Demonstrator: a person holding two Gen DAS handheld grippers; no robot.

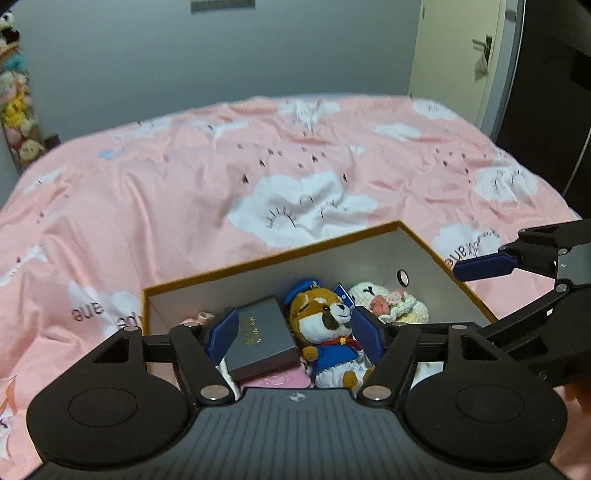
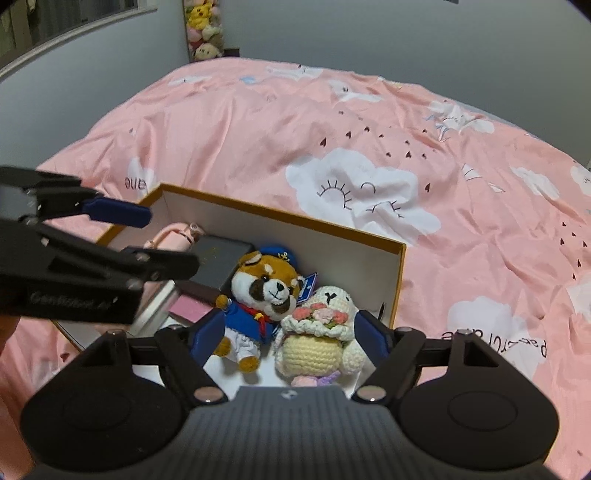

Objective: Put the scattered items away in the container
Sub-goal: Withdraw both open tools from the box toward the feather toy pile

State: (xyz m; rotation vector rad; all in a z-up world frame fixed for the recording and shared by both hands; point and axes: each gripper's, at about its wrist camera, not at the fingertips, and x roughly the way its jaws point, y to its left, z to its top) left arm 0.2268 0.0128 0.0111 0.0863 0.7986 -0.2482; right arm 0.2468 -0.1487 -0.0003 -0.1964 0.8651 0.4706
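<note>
One box (image 2: 400,280) holds two plush toys (image 2: 271,291), one dark case (image 1: 258,338), and one pink item (image 2: 173,236).

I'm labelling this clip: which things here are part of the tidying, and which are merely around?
Job: orange-rimmed cardboard box; brown plush raccoon in blue uniform; cream crocheted bunny with flowers; dark grey flat gift box.
Around: pink cloud-print bedspread; stuffed toys by the wall.

The bedspread (image 1: 184,192) is pink with white clouds and small dark hearts; the box (image 2: 280,218) has an orange rim and white walls; the plush dog (image 2: 266,291) is brown and white in blue; the crocheted toy (image 2: 317,343) is cream, holding pink flowers.
</note>
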